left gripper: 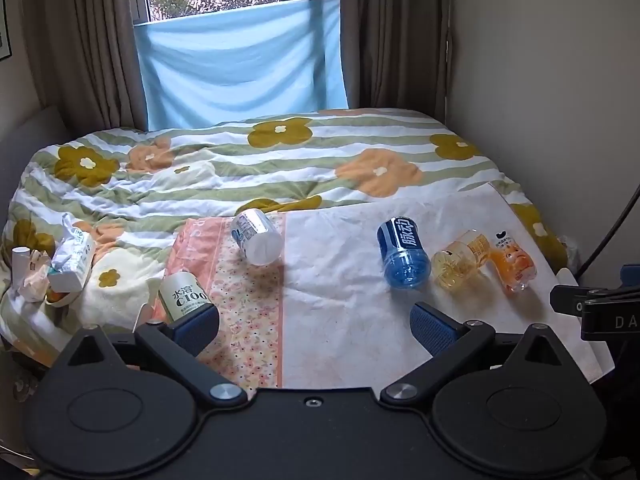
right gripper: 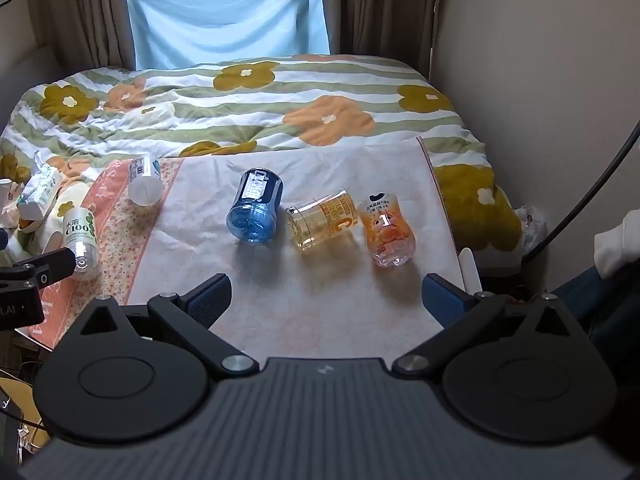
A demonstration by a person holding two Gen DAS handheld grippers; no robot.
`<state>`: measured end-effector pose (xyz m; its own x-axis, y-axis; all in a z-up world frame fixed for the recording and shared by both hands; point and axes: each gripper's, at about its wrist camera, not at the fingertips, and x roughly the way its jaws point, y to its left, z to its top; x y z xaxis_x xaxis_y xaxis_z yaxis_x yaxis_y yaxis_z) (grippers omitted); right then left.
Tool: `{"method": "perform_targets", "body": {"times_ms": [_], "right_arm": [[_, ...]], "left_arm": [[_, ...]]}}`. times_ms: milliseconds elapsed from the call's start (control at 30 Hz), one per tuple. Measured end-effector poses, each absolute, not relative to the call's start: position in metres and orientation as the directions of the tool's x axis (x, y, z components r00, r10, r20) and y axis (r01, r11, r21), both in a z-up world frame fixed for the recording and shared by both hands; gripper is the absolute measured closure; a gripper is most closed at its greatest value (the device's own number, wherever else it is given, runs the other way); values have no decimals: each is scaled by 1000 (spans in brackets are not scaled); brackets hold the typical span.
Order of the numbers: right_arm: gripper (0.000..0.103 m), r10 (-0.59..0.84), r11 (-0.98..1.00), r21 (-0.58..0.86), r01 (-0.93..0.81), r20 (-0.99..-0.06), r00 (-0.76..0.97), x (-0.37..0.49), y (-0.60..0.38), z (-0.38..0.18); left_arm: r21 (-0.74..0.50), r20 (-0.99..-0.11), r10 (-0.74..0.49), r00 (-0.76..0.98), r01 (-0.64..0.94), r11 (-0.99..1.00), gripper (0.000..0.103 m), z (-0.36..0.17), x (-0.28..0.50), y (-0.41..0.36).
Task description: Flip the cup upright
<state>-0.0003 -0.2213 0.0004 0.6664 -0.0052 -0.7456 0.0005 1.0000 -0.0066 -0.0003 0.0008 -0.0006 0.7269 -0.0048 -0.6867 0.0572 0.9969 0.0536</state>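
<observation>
Bedroom corner, one bed against a beige wall, spread with a floral quilt [left gripper: 224,168] and a pale cloth [right gripper: 288,280] laid over its near end; I list from my end outward. Nearest, bottom of the left wrist view, my left gripper [left gripper: 316,326]: jaws wide apart, nothing between the blue pads, hovering above the cloth. Bottom of the right wrist view, my right gripper [right gripper: 326,300]: jaws likewise spread, holding nothing. Each gripper's black body edges into the other's frame at the side. Just beyond the left pad, lower left of the left view, a white C100 bottle [left gripper: 182,298] lies on its side at the cloth's patterned pink border. Middle of the cloth, a row of cut-off bottle cups, all lying on their sides: a blue cup [right gripper: 256,206] at centre of the right view, a clear yellow cup [right gripper: 322,220] just beside it on the right, and an orange-printed cup [right gripper: 386,228] touching or nearly touching the yellow one, I cannot tell which. Their open or closed ends I cannot make out with certainty. Farther left, a white cup [left gripper: 256,236] on its side near the cloth's far edge, well apart from the blue one. Left edge of the frame, a tissue pack [left gripper: 72,258] with crumpled paper beside it on the quilt. Farthest, top of the frame, brown curtains [left gripper: 84,40] flanking a window half covered by a light blue sheet [left gripper: 240,64].
</observation>
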Motion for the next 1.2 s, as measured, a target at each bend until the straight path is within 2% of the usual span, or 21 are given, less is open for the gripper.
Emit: {"method": "perform_targets", "body": {"times_ms": [1200], "right_arm": [[0,0,1000,0,-1,-749,662,-4,-220,0]], "left_arm": [[61,-697,-4,717,66,996,0,-1,-1,-1]]}}
